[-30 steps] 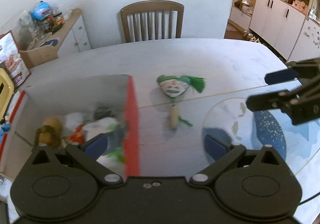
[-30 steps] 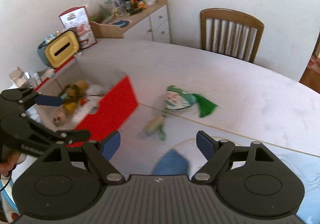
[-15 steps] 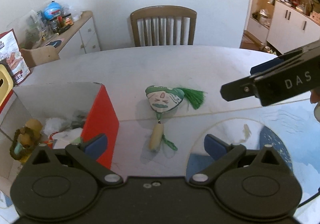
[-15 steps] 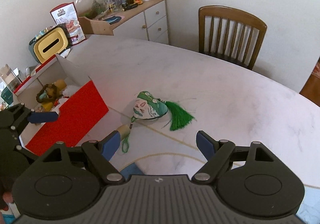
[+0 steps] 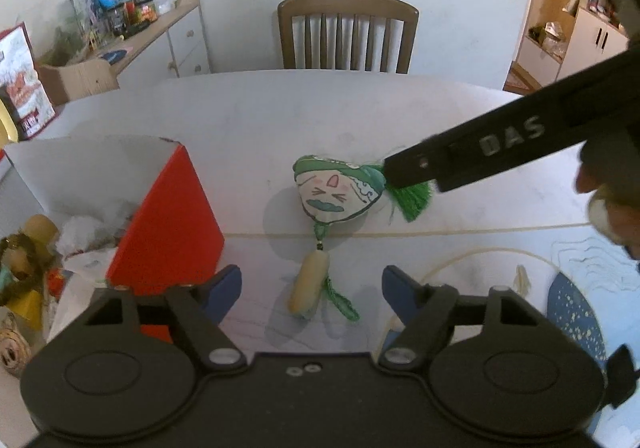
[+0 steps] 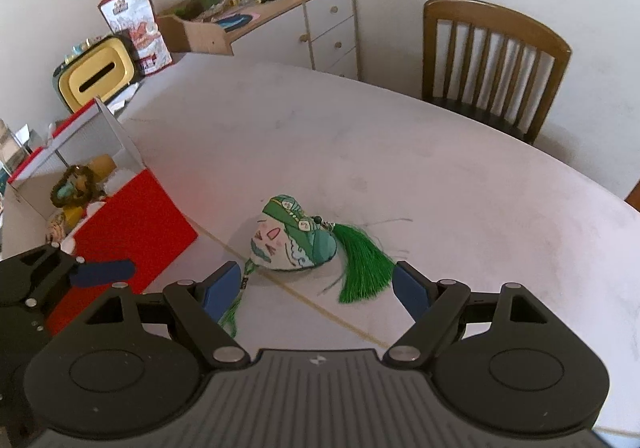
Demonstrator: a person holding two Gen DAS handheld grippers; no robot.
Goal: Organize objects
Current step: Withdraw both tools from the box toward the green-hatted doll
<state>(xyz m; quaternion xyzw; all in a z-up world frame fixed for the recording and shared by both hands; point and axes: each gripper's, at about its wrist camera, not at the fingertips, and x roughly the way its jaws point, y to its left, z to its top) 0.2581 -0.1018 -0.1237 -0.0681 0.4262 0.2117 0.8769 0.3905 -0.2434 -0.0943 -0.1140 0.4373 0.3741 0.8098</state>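
The left gripper, jaws closing around the sachet's bead on the desk, and the right gripper, open over its tassel, should pinch firmly before lifting toward the red box.

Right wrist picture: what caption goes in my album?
Open right gripper reaches down over a green-tasselled face charm beside the red box.

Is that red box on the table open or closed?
Open. The red box has no lid over it, and a yellow toy and other items show inside.
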